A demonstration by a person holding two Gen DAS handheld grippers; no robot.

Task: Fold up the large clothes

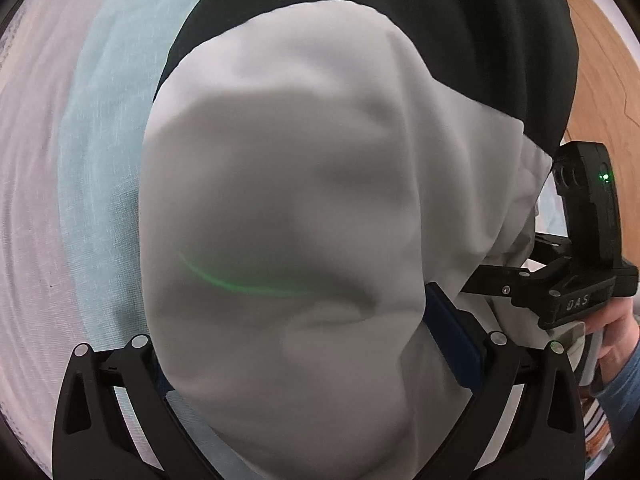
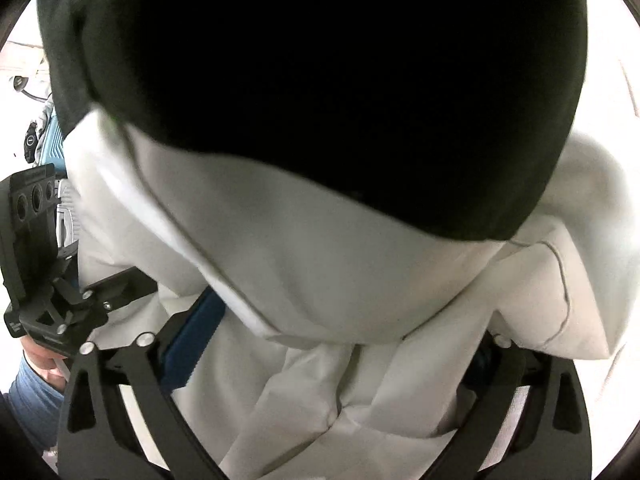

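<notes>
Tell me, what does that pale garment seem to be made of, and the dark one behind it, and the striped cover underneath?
Pale garment: probably a soft matte woven or knit, cotton-like; it bunches in rounded folds without shine.
Dark garment: matte black cloth, perhaps knit; too dark to show any weave.
Striped cover: thin woven fabric, linen-like; fine slubby threads show in its light blue and pale bands.

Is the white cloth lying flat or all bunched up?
Bunched up. The white cloth bulges in soft lumps and creases between the left gripper's fingers, over a black garment.
</notes>
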